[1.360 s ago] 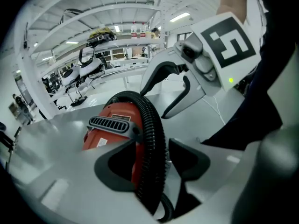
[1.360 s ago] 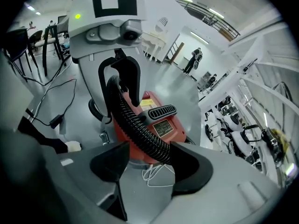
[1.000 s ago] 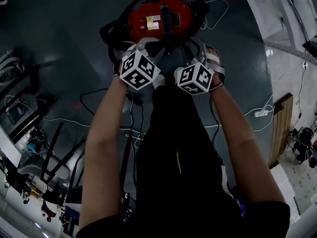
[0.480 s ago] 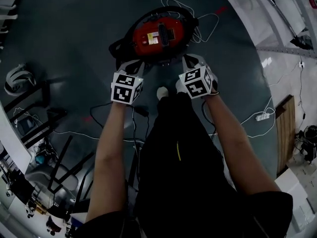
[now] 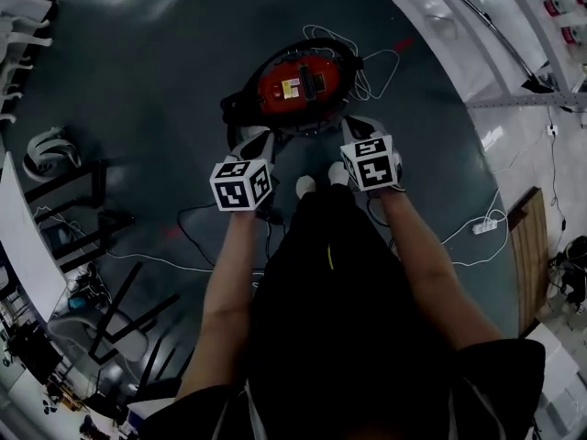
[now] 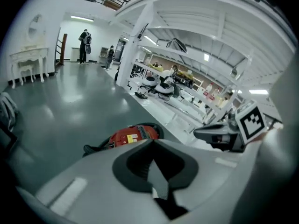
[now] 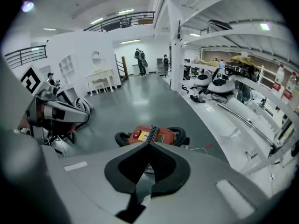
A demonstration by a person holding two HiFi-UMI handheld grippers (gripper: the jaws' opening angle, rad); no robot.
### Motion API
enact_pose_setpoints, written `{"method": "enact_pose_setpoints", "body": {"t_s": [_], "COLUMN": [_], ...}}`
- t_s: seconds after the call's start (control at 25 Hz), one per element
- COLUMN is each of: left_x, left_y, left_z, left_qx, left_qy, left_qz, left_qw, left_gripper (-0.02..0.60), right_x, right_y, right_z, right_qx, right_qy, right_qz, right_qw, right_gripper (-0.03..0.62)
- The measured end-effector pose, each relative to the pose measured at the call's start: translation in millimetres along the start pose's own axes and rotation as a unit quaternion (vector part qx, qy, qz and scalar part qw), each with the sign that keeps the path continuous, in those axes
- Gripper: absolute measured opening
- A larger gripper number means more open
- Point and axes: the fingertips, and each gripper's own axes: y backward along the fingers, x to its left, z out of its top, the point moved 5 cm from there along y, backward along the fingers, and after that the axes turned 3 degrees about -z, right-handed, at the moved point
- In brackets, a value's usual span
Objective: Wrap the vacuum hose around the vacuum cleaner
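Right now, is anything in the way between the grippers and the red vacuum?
No, nothing visible. The left gripper and right gripper are shut and empty, held in the air just short of the vacuum. The hose curls round it.

Red vacuum cleaner (yellow label), black vacuum hose, dark grey floor, white cable.

A glossy grey floor is reflecting ceiling lights. A white power strip is lying on it near a wooden board. Far off, two people are standing past a white dressing table, and white shelving is lining the right side.
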Motion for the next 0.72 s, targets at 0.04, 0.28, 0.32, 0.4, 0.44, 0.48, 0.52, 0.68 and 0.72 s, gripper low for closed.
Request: {"method": "enact_pose_setpoints", "body": {"t_s": [0.04,0.28,0.32,0.4,0.44,0.48,0.52,0.68,0.72], "left_x": [-4.1,-22.5,-25.8,-32.3,-34.8,-36.6,-38.1,-43.4,-43.7], "left_y": [5.4,24.8,27.3,29.9,29.5,28.9,29.0,31.0,31.0], "left_z": [1.1,6.0,6.6,8.8,11.4,14.1,15.7,12.8,12.2], "left_qx": [-0.004,0.012,0.010,0.006,0.004,0.002,0.001,0.001,0.002], "left_qy": [0.010,-0.004,-0.004,-0.005,-0.006,-0.009,-0.011,-0.007,-0.005], "left_qz": [-0.003,0.003,0.002,-0.002,-0.004,-0.005,-0.006,-0.010,-0.009], "left_qw": [0.9999,0.9999,0.9999,1.0000,1.0000,0.9999,0.9999,0.9999,0.9999], "left_gripper": [0.009,0.009,0.009,0.009,0.009,0.009,0.009,0.009,0.009], "right_x": [-0.8,-9.1,-9.3,-8.9,-8.6,-7.5,-5.5,5.6,7.7], "right_y": [7.2,39.1,43.1,49.2,50.4,50.6,50.4,50.3,50.3], "right_z": [3.2,12.6,11.5,10.0,11.5,13.8,15.9,19.2,20.1], "right_qx": [-0.002,-0.008,-0.005,-0.002,-0.003,-0.004,-0.004,0.000,0.001], "right_qy": [-0.001,-0.018,-0.025,-0.035,-0.041,-0.046,-0.052,-0.050,-0.047], "right_qz": [-0.001,-0.006,-0.004,0.002,0.006,0.012,0.019,0.037,0.039], "right_qw": [1.000,1.000,1.000,0.999,0.999,0.999,0.998,0.998,0.998], "right_gripper": [-0.005,-0.005,-0.005,-0.005,-0.005,-0.005,-0.005,-0.005,-0.005]}}
